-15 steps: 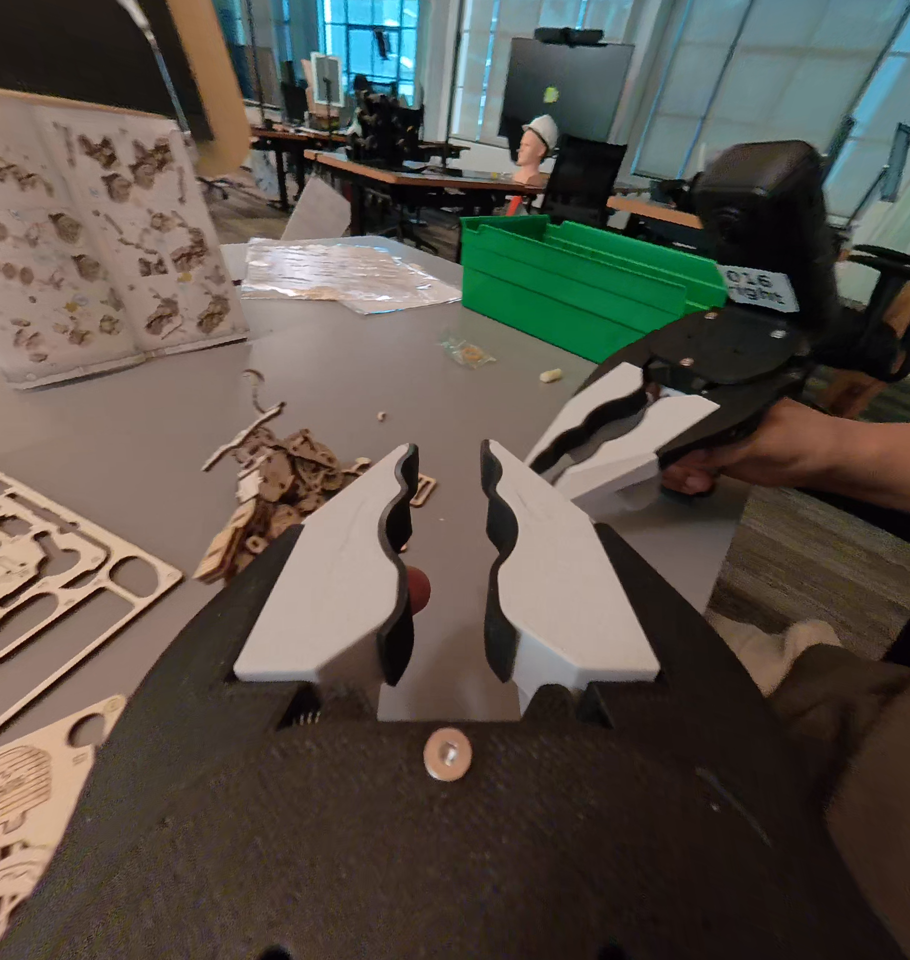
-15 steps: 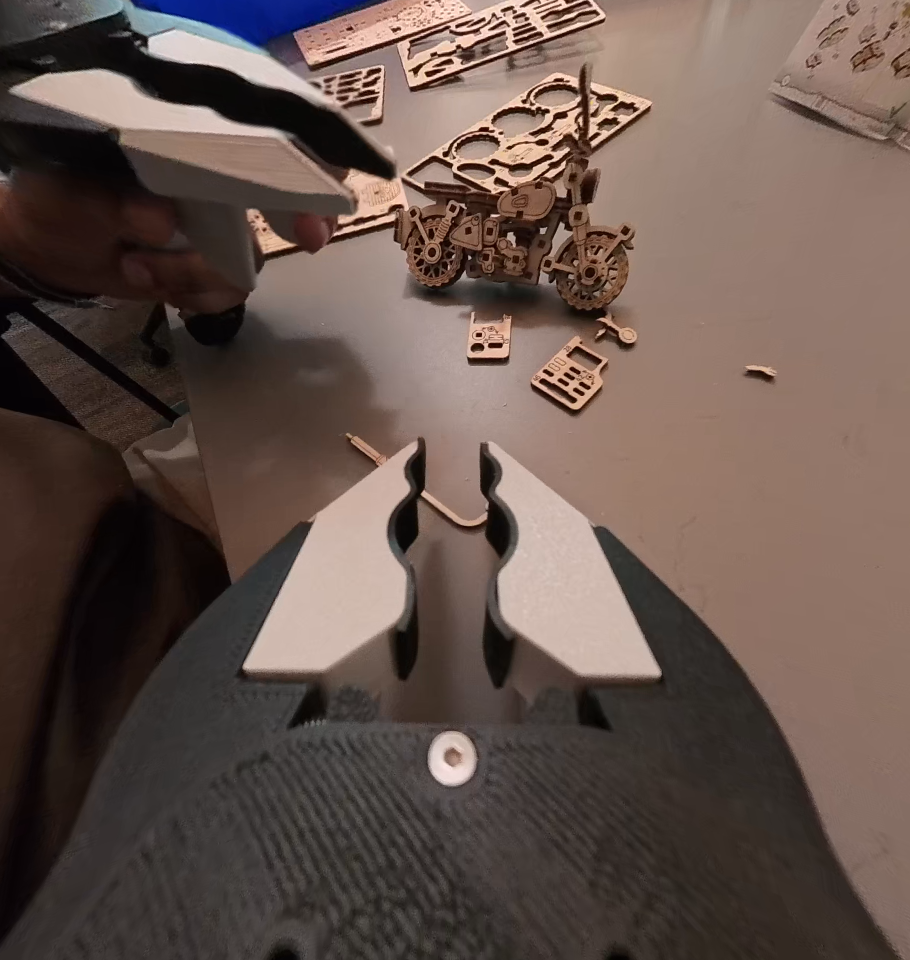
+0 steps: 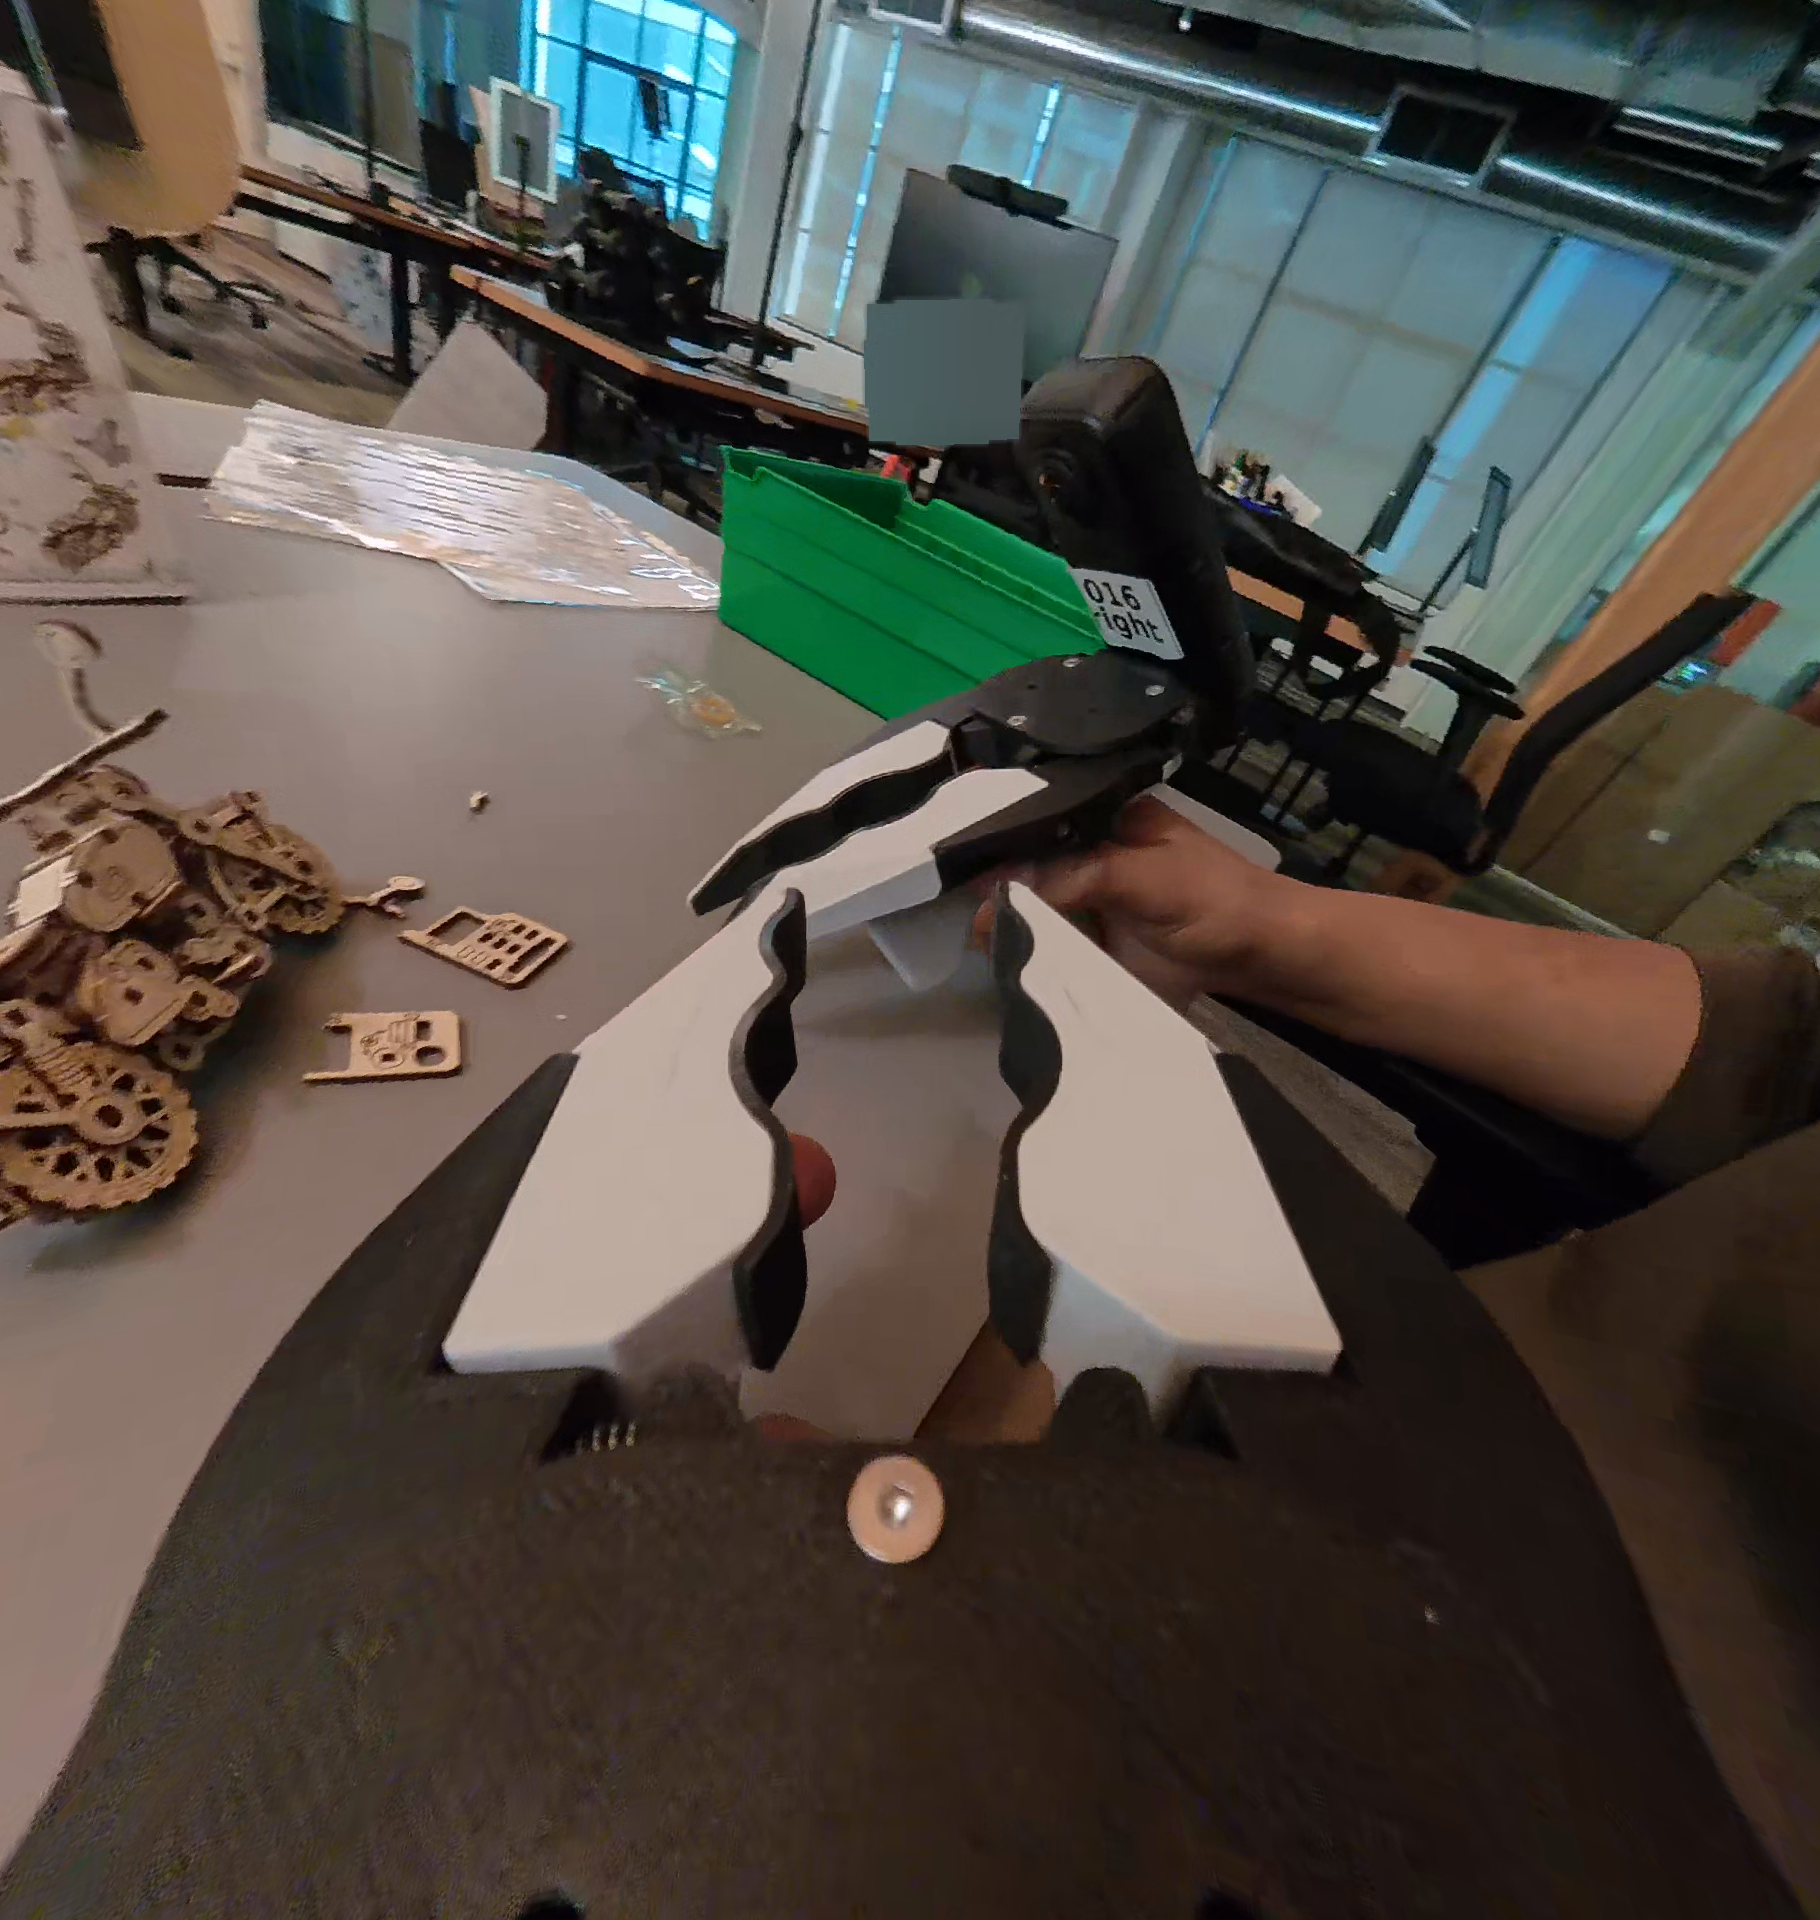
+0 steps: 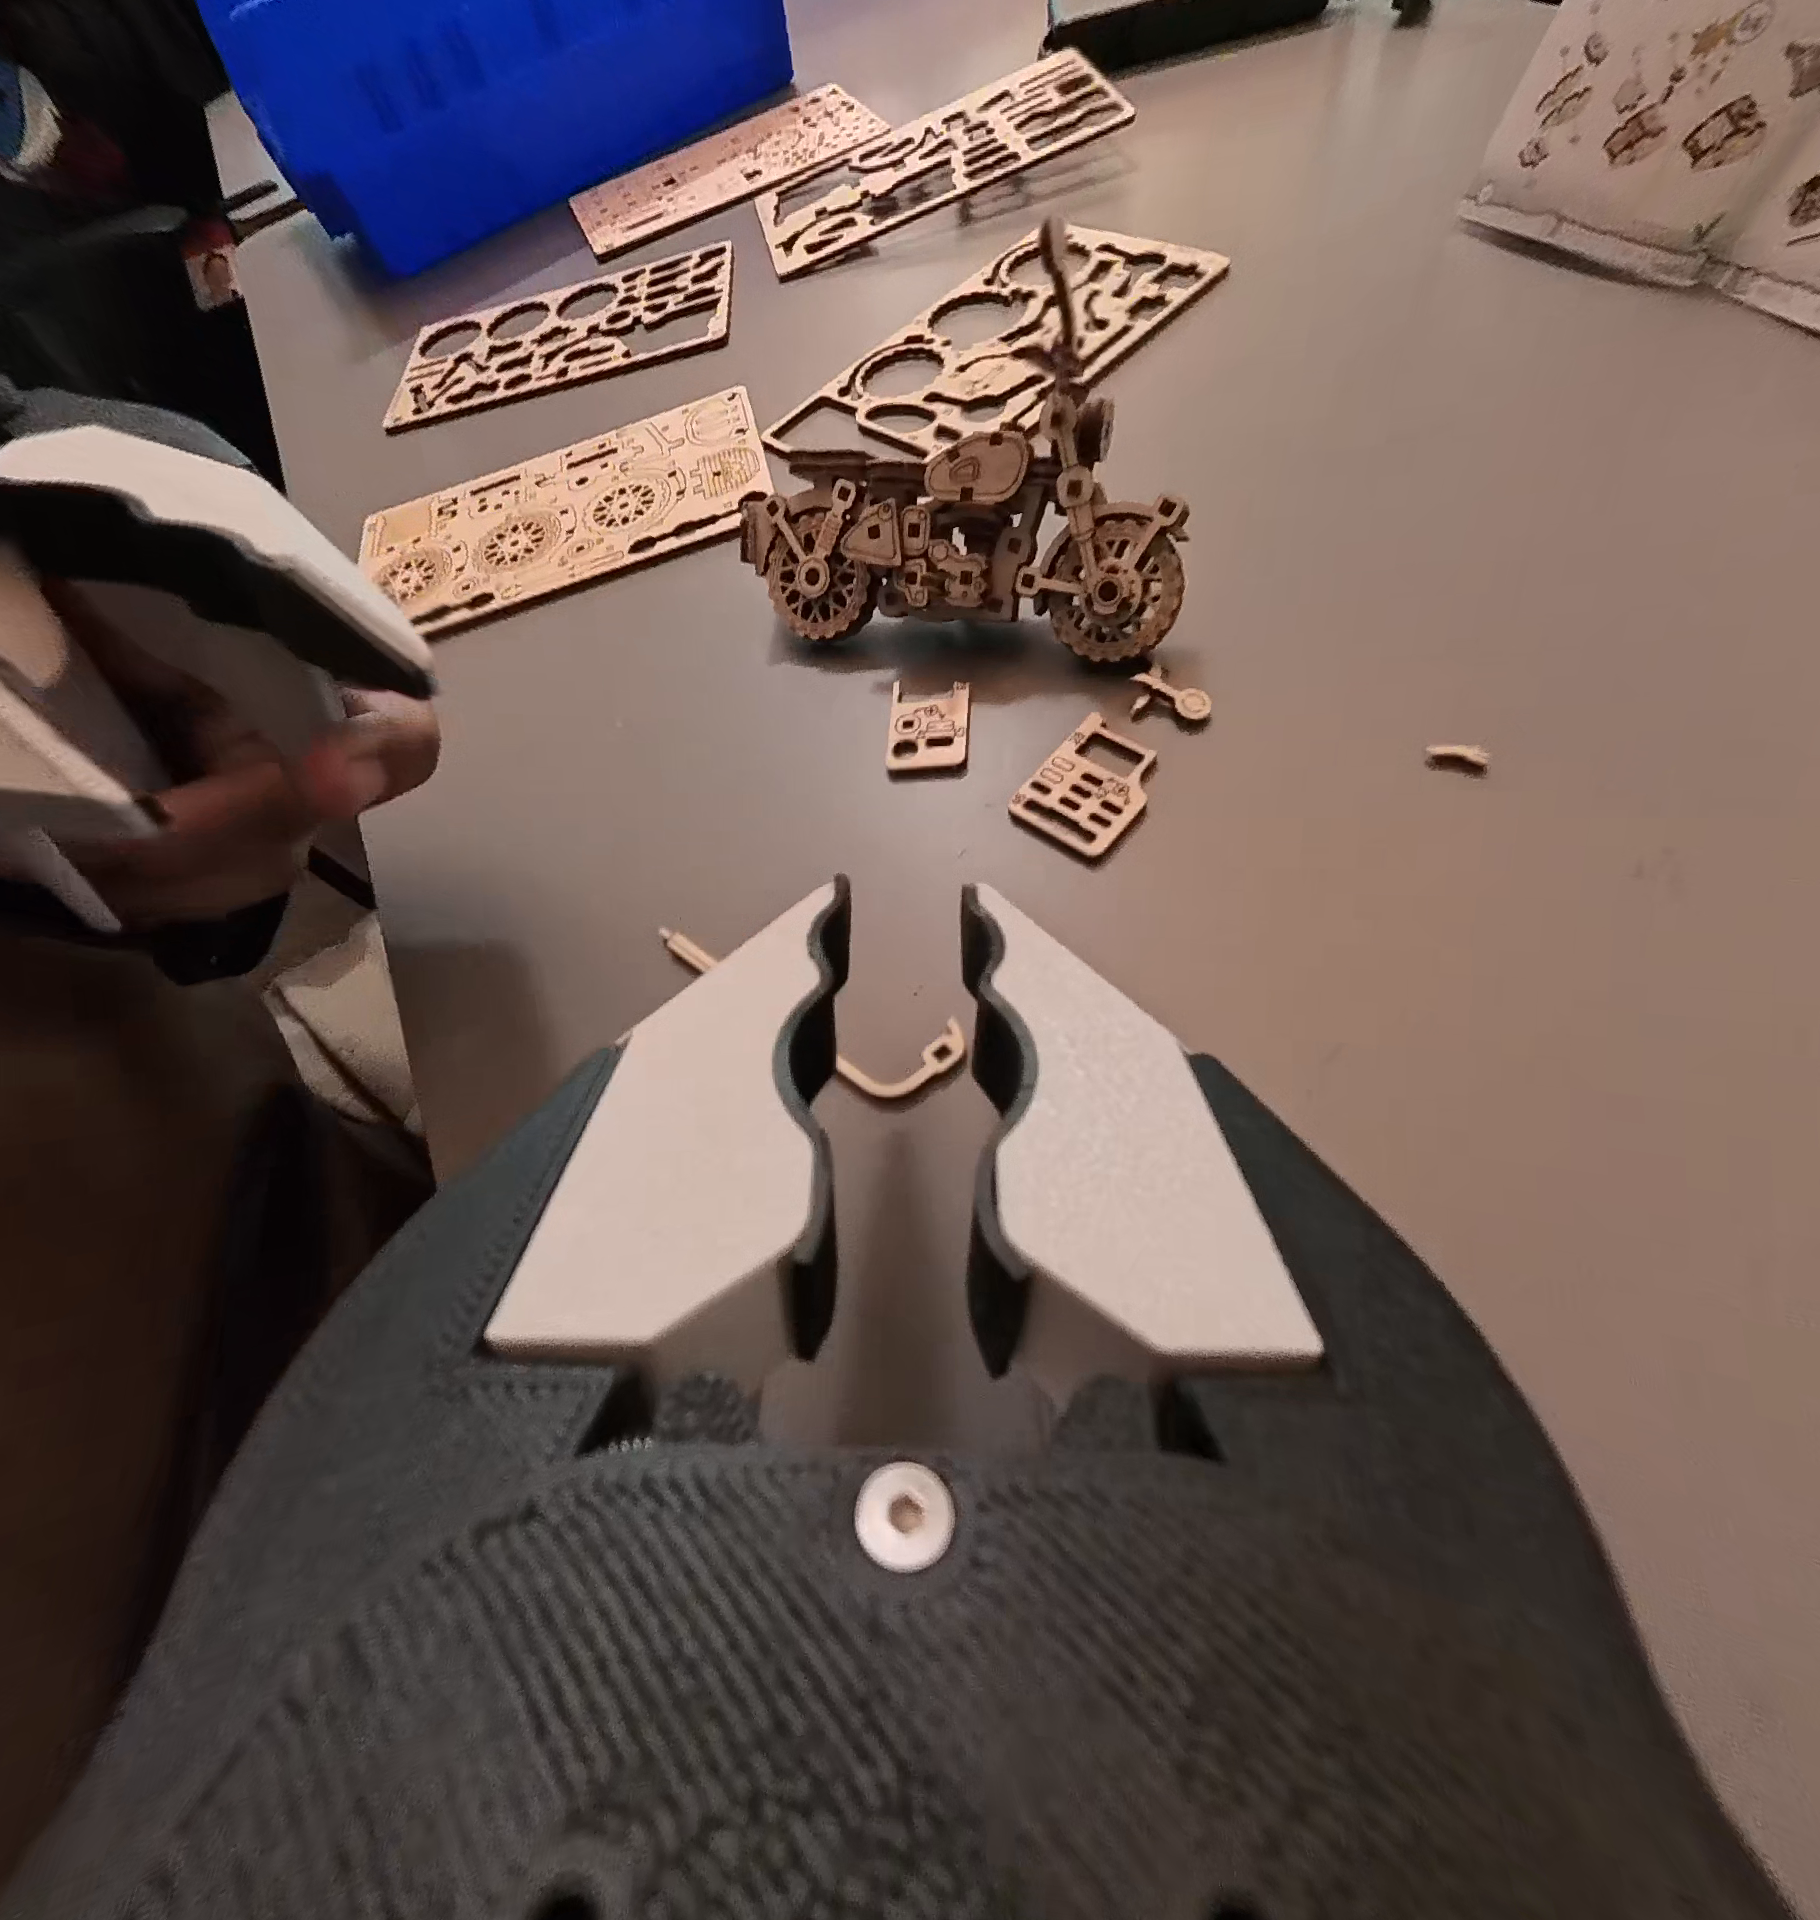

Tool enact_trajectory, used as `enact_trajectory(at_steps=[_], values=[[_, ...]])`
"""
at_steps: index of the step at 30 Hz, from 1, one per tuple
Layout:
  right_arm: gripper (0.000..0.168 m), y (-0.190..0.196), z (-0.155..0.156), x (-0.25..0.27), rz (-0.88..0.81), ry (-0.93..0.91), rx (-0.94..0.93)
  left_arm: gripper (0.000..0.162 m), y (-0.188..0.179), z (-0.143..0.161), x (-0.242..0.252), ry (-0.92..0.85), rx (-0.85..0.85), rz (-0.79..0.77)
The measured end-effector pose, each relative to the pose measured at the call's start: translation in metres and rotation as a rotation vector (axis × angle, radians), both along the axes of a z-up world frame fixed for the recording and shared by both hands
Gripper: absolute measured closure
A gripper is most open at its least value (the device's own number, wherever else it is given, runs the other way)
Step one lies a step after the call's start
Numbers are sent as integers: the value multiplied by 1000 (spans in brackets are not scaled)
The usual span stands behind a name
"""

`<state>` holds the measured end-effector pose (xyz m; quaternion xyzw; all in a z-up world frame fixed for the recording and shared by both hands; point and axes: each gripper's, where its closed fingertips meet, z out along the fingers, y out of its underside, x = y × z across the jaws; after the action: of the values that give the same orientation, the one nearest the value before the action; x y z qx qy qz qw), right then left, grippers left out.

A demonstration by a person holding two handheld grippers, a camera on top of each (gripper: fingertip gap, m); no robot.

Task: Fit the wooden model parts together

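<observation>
A wooden motorcycle model (image 4: pixel 968 540) stands upright on the grey table (image 4: pixel 1405 935); it also shows in the left wrist view (image 3: pixel 106 997). Two flat wooden parts (image 4: pixel 927 727) (image 4: pixel 1082 800) and a small lever piece (image 4: pixel 1171 701) lie in front of it. A thin hooked wooden strip (image 4: pixel 901 1070) lies on the table under my right gripper (image 4: pixel 906 894), which is open and empty. My left gripper (image 3: pixel 895 914) is open and empty, held near the table's edge. The right gripper (image 3: pixel 771 862) hovers just beyond it.
Punched wooden part sheets (image 4: pixel 573 343) and a blue bin (image 4: pixel 501 114) are behind the model. An instruction booklet (image 4: pixel 1716 156) lies at the far right. A green bin (image 3: pixel 885 592) and crinkled wrapping (image 3: pixel 449 520) sit at the table's far side. A small scrap (image 4: pixel 1457 756) lies loose. Between my right fingertips and the small lever piece (image 4: pixel 1171 701) there is roughly 9 cm. Look for it in the left wrist view (image 3: pixel 397 896) too.
My left gripper has moved nearer the model and tilted up; in the right wrist view it has dropped lower at the left. Both grippers stay open and empty.
</observation>
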<state>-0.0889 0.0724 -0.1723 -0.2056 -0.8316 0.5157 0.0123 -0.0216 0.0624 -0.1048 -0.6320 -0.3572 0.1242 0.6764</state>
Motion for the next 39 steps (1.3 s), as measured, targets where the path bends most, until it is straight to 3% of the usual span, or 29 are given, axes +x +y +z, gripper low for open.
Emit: enact_trajectory(at_steps=[7,13,19,26,39], values=[[147,-10,5,-15,23,-65,-59,131,-28,-2,-8,-86,84,43],[145,-21,2,-17,60,-104,-53,128,-30,-24,-7,-129,10,-3],[143,-27,-5,-9,99,-68,8,127,-32,-28,-9,-83,-63,-8],[142,-27,-6,-8,103,-51,21,126,-27,-32,-7,-162,-12,-87],[143,-17,3,-14,85,-281,-125,122,-24,-33,-5,-255,67,-168]])
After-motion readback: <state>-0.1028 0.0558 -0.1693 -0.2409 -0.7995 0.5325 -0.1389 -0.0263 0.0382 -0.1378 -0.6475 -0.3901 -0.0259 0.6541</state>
